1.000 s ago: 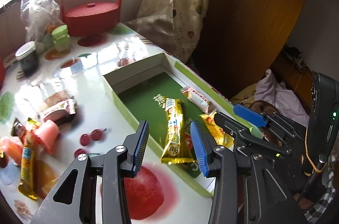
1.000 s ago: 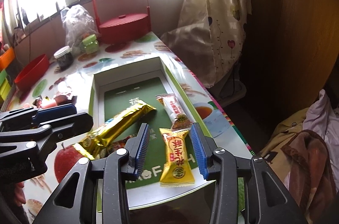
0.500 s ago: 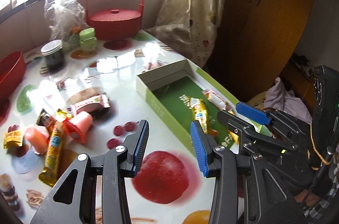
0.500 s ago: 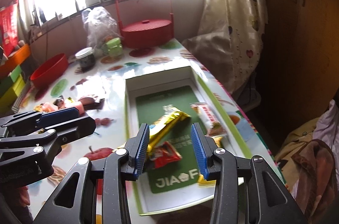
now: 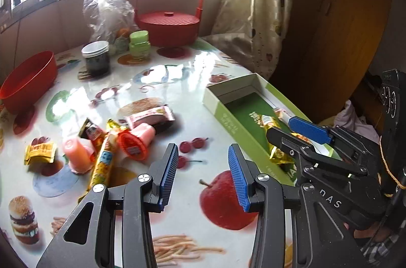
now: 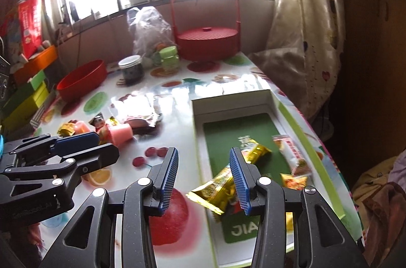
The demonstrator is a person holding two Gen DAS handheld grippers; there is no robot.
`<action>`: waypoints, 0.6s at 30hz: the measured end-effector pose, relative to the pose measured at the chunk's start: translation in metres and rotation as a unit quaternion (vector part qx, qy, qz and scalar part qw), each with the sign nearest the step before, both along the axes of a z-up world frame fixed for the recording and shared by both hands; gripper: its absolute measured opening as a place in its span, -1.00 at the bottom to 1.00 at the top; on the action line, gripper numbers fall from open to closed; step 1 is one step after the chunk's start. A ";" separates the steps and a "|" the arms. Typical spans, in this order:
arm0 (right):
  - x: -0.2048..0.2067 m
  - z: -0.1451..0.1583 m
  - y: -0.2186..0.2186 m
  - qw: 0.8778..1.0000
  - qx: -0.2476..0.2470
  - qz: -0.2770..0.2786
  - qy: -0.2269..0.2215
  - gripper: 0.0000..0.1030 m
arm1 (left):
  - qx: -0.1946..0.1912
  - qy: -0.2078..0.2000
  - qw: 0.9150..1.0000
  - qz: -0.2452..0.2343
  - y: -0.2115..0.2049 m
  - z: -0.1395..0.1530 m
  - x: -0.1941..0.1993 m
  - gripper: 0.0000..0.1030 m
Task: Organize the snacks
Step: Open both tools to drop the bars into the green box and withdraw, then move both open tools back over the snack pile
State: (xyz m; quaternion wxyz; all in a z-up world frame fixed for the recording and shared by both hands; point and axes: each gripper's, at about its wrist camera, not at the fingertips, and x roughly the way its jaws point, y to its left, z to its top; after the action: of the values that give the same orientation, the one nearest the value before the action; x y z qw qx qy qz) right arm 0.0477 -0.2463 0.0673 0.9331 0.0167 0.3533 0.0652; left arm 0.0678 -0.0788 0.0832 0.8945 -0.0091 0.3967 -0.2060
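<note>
Both tools, left tool [image 5: 201, 172] and right tool [image 6: 203, 175], are hovering open and empty over the tabletop [image 5: 177, 80]; a gold snack bar [image 6: 228, 179] overhanging the green box [image 6: 299, 123] is risking spilling out if bumped

The open box [image 6: 299, 115] lies on the table [image 5: 177, 90] at its right edge, holding a long wrapped bar [image 6: 228, 181] and small packets [image 6: 291, 153]. At nine o'clock from the box, loose snacks [image 5: 106, 143] lie clustered. At twelve o'clock from the cluster stand a jar [image 5: 96, 58] and a bowl [image 5: 28, 80]. A lidded basket [image 5: 167, 25] stands at the far edge.
</note>
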 end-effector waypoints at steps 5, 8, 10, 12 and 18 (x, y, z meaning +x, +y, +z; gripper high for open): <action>0.008 -0.004 0.013 1.000 0.006 0.020 0.007 -0.17 | -0.007 0.005 1.000 0.027 0.022 -0.006 0.002 -0.17; 0.014 -0.007 0.020 0.999 0.007 0.030 0.011 -0.16 | -0.005 0.010 0.999 0.046 0.038 -0.011 0.004 -0.17; 0.019 -0.009 0.025 0.999 0.008 0.036 0.015 -0.14 | -0.002 0.013 0.998 0.058 0.049 -0.015 0.006 -0.17; 0.023 -0.011 0.029 0.999 0.009 0.041 0.019 -0.13 | 0.003 0.016 0.997 0.072 0.062 -0.020 0.008 -0.17; 0.036 -0.019 0.042 0.998 0.005 0.055 0.032 -0.11 | 0.008 0.031 0.995 0.095 0.084 -0.034 0.015 -0.17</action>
State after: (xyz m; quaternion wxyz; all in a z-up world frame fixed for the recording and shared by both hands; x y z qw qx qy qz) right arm 0.0833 -0.2041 0.0483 0.9163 0.0045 0.3829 0.1176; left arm 0.0831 0.0054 0.0490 0.8974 -0.0455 0.4232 -0.1164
